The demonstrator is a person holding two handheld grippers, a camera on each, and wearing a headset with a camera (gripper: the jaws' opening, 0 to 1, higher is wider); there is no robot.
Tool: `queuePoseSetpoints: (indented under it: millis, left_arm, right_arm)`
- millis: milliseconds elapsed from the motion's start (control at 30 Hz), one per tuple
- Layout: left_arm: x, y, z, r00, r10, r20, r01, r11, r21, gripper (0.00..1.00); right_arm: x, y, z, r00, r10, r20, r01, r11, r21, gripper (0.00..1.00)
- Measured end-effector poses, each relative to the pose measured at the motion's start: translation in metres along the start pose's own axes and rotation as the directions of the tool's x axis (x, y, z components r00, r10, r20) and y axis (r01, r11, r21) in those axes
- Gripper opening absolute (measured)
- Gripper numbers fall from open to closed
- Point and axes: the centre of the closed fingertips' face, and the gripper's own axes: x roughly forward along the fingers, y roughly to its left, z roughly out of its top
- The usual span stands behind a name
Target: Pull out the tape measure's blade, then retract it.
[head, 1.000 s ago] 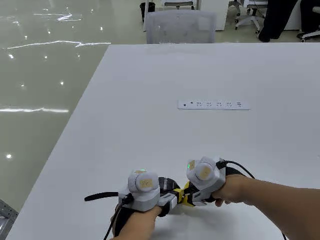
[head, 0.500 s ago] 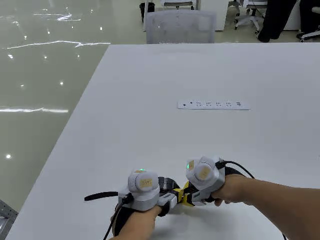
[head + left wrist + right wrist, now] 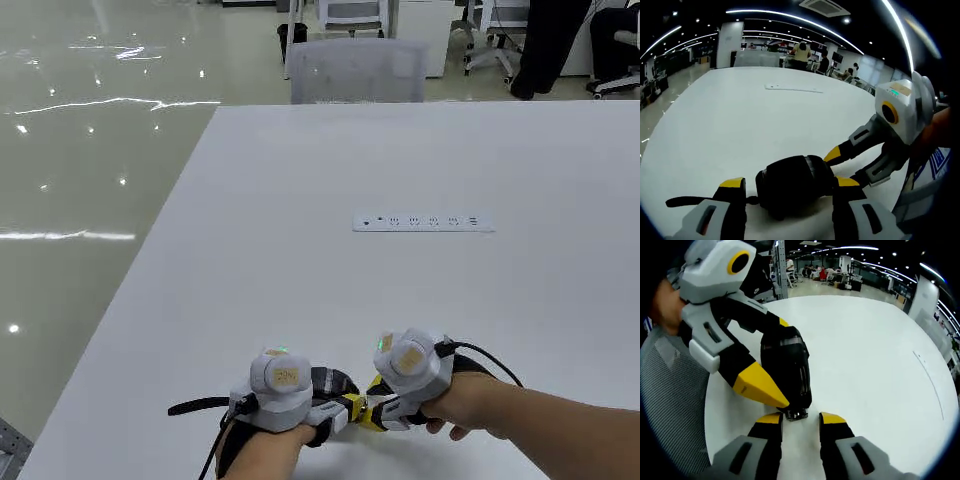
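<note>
Tape measure: the tape measure [image 3: 786,362] lies low on the white surface [image 3: 300,250], near the person's edge, between the two grippers
Left gripper: the left gripper [image 3: 790,184] has its fingers [image 3: 732,183] closed against either flank of the case, which looks like a clamp meant to anchor the body while the blade is drawn
Right gripper: the right gripper [image 3: 801,418] faces the case end-on, its fingers [image 3: 832,419] apart with a gap between them, and the blade hook [image 3: 796,414] sits just at that gap, not yet pinched
Why so placed: the grippers meet nose to nose, so one can brace and the other can pull straight away along the blade's line; the blade seems not yet drawn out
Case: black, rounded and chunky, with ribbed or grooved bands across its back; probably rubbery, so it should sit firm under the fingers
Hook: a small bright metal tab at the mouth of the case, thin and flat, so it may slip unless caught squarely
Strap: a thin black strap [image 3: 682,202] trails limp from the case across the surface, away from the right gripper
Finger tips: yellow wedges on dark grey stems, hard and smooth by their look
Surface: matt white, flat and plain, with a long white power strip [image 3: 423,222] lying well apart toward the far side
</note>
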Motion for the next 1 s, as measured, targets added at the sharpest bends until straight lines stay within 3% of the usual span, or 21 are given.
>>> queuePoseSetpoints:
  millis: [100,200,267,433,533,633,700,767,867,967,1000]
  left_arm:
    - [-0.008,0.008,-0.003,0.9992,-0.04,0.005,0.039,0.999,0.023,0.71]
    - [-0.017,0.024,-0.006,0.999,-0.042,0.017,0.041,0.996,0.082,0.91]
    - [-0.024,0.035,-0.01,0.9988,-0.048,0.007,0.047,0.994,0.096,0.95]
    - [-0.044,0.047,-0.01,0.9941,-0.107,0.019,0.103,0.982,0.16,1.0]
    - [-0.057,0.049,-0.008,0.9915,-0.129,0.019,0.121,0.965,0.233,1.0]
    - [-0.069,0.051,-0.003,0.9857,-0.163,0.043,0.15,0.967,0.206,1.0]
    - [-0.078,0.056,-0.002,0.9862,-0.16,0.041,0.149,0.968,0.202,1.0]
    - [-0.088,0.053,0.003,0.976,-0.204,0.076,0.186,0.963,0.196,1.0]
    - [-0.102,0.058,0.002,0.9791,-0.189,0.075,0.167,0.959,0.229,1.0]
    - [-0.116,0.063,0.005,0.9768,-0.19,0.098,0.166,0.962,0.217,1.0]
    - [-0.12,0.064,0.006,0.9766,-0.189,0.104,0.162,0.962,0.219,1.0]
  right_arm:
    - [-0.016,-0.001,-0.005,0.9993,-0.023,0.029,0.022,0.999,0.036,0.31]
    - [-0.033,-0.005,-0.015,0.9966,-0.065,0.051,0.06,0.995,0.08,0.35]
    - [-0.048,-0.007,-0.018,0.9898,-0.102,0.099,0.09,0.989,0.116,0.4]
    - [-0.084,-0.01,-0.043,0.9746,-0.183,0.13,0.156,0.968,0.195,0.51]
    - [-0.11,-0.01,-0.052,0.9559,-0.236,0.174,0.187,0.948,0.258,0.59]
    - [-0.135,-0.009,-0.066,0.9439,-0.281,0.174,0.228,0.935,0.271,0.66]
    - [-0.151,-0.007,-0.075,0.9375,-0.3,0.176,0.243,0.927,0.286,0.7]
    - [-0.165,-0.006,-0.084,0.9293,-0.326,0.174,0.267,0.918,0.292,0.72]
    - [-0.185,-0.007,-0.096,0.9156,-0.364,0.17,0.305,0.905,0.298,0.75]
    - [-0.21,-0.007,-0.103,0.8885,-0.418,0.189,0.345,0.88,0.326,0.78]
    - [-0.216,-0.005,-0.106,0.8838,-0.426,0.193,0.349,0.875,0.336,0.79]
